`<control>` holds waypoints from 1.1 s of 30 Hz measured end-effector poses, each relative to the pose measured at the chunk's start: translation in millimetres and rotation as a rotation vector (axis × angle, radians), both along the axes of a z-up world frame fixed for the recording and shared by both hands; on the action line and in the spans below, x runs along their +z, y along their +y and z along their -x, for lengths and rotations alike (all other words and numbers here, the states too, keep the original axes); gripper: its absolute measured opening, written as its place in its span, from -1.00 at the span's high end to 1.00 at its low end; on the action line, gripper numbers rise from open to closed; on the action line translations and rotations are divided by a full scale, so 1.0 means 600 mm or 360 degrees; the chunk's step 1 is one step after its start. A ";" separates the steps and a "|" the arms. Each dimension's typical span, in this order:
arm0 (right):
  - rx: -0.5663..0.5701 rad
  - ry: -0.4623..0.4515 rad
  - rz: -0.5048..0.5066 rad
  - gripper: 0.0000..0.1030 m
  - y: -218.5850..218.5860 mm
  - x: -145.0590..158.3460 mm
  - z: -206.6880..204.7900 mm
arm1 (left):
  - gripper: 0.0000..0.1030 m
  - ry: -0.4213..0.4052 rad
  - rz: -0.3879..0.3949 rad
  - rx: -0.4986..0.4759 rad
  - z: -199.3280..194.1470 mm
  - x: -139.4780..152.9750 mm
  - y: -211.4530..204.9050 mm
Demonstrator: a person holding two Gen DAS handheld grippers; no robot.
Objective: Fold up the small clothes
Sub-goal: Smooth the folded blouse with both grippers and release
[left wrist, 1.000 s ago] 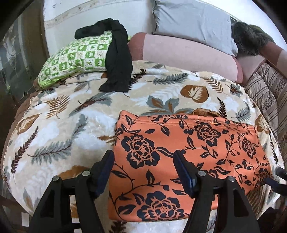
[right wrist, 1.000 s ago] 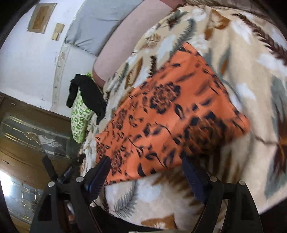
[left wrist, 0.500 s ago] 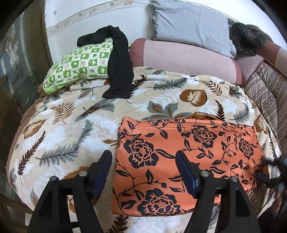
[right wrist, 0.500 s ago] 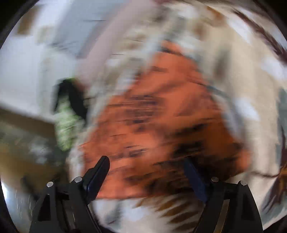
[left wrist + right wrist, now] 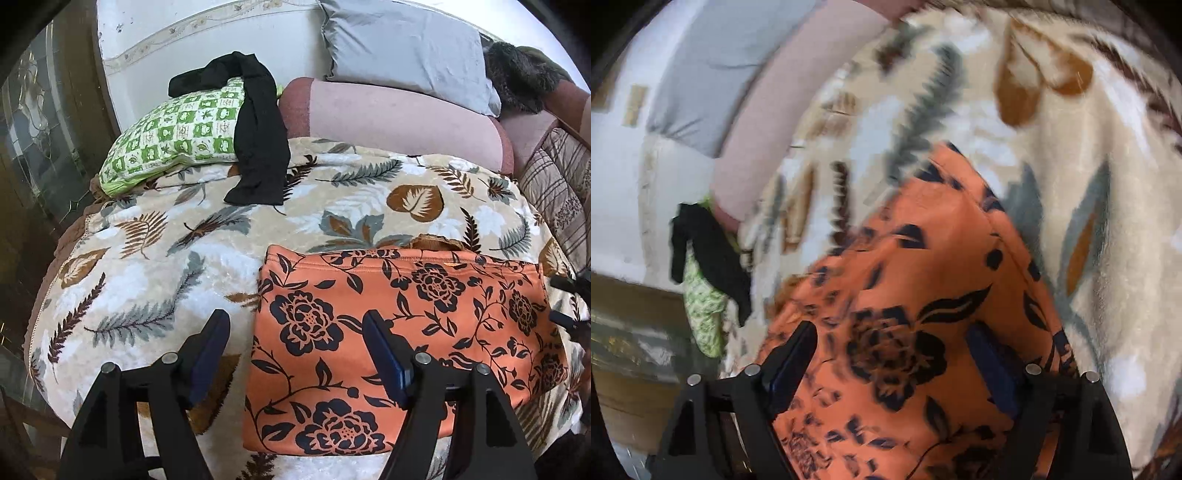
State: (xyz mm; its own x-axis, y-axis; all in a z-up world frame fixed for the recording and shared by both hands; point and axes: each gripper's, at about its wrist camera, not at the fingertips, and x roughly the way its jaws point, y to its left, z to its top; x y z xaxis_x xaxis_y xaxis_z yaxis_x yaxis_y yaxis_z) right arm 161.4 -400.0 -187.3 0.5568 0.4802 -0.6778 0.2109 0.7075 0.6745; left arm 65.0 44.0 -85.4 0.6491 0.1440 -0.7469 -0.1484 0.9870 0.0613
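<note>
An orange garment with black flowers lies flat, folded into a rectangle, on a leaf-patterned blanket. My left gripper is open and empty, hovering over the garment's left edge. My right gripper is open and empty, low over the garment's right part; its tips show at the right edge of the left wrist view. A black garment is draped over a green checked pillow at the back left.
A pink bolster and a grey pillow lie along the white wall behind. A striped cushion and dark fur item are at the right. A glass door stands left of the bed.
My left gripper has drawn back and up slightly. My right gripper has swung fast in over the orange garment, which now fills its lower view.
</note>
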 end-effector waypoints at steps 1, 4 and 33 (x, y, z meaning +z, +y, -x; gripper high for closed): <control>0.0010 -0.0028 0.0025 -0.67 0.003 0.011 0.017 | -0.45 0.0003 0.0010 -0.0003 -0.001 -0.001 -0.001; -0.0018 -0.0053 -0.0064 -0.67 -0.007 0.018 0.091 | -0.45 0.0006 0.0003 -0.0011 0.001 -0.003 -0.007; -0.0521 0.0069 -0.0407 -0.38 -0.059 -0.081 0.200 | -0.51 0.0296 0.0071 -0.0300 -0.051 -0.167 -0.147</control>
State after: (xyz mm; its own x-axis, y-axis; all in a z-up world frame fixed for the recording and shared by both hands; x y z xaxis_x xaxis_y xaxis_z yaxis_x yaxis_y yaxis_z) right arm 41.3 -435.2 -235.8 0.6818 0.4381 -0.5859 0.4289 0.4094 0.8052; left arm 95.9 -44.3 -185.5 0.5122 -0.0023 -0.8589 0.0483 0.9985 0.0261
